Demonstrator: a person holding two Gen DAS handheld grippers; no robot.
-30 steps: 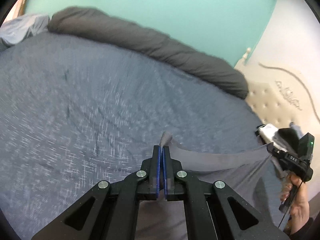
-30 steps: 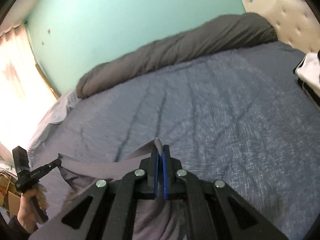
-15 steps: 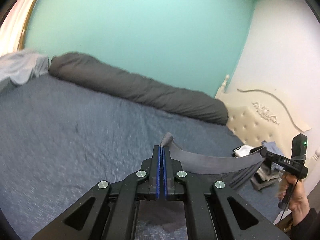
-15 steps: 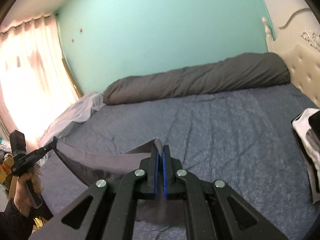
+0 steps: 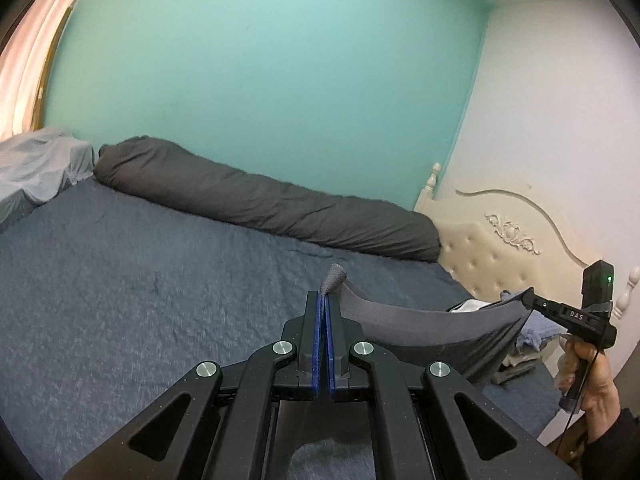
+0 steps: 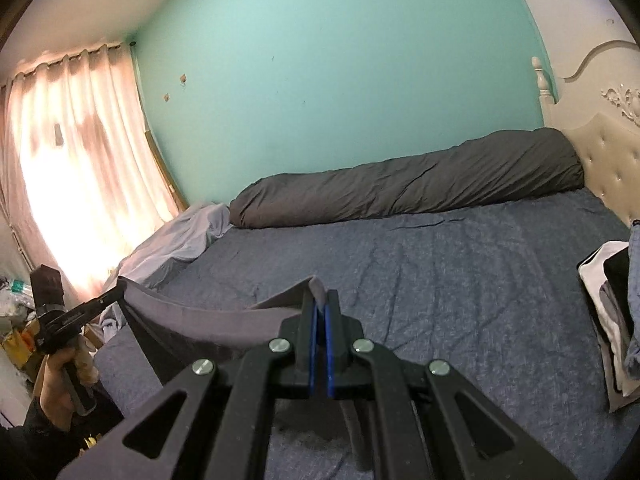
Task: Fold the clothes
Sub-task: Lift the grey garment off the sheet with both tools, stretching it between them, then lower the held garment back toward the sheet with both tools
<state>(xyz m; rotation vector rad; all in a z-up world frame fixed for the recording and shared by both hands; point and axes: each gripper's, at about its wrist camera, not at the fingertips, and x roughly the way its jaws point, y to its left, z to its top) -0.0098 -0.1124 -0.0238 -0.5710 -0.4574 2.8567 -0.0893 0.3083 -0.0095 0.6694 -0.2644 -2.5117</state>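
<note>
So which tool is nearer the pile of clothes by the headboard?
Right. The right tool holds the grey garment on the pile of clothes side; the left tool holds the far end.

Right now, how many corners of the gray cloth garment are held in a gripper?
2. The left gripper pinches one corner of the gray cloth garment; the right gripper pinches the other end of the same top edge. The hanging lower part is mostly hidden.
</note>
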